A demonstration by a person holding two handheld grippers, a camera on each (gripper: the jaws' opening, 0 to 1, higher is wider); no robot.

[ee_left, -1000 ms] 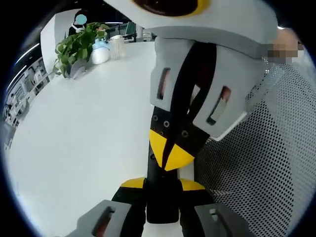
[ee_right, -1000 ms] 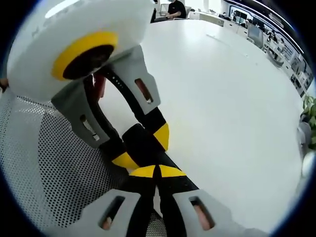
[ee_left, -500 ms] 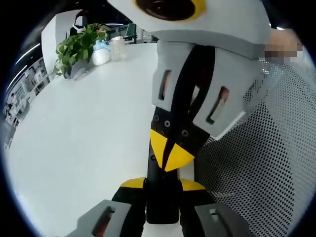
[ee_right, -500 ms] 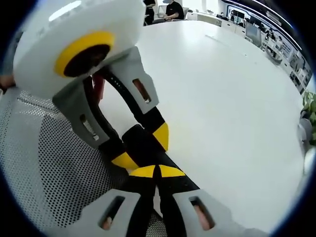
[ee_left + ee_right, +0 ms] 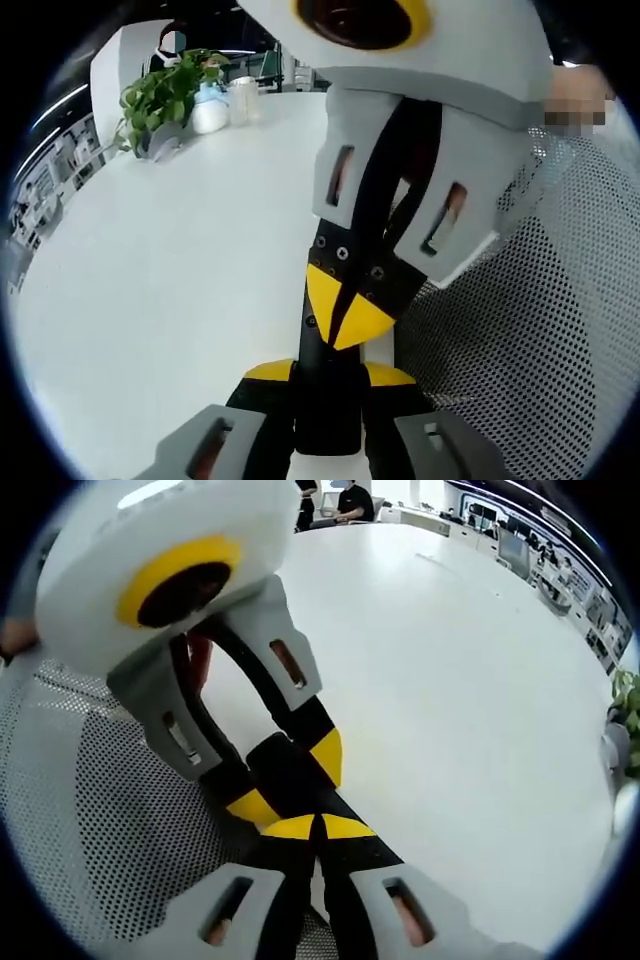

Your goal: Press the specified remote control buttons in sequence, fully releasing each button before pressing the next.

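A slim black remote [image 5: 328,415] stands between the yellow-tipped fingers of my left gripper [image 5: 330,375], which is shut on its sides. My right gripper [image 5: 345,315] comes down from above with its jaws shut, and its yellow tips meet the remote's upper face. In the right gripper view my right gripper [image 5: 320,827] shows the same closed tips against the remote [image 5: 287,768], which my left gripper [image 5: 292,780] holds from the upper left. The buttons are hidden under the tips.
The white table [image 5: 150,270] spreads to the left. A perforated mesh surface [image 5: 540,330] lies close beside the grippers. A potted plant [image 5: 160,95] and bottles [image 5: 212,105] stand at the far edge. People sit at the far end [image 5: 350,498].
Both grippers keep their hold and contact on the remote. The left gripper view has shifted slightly, and nothing else differs.
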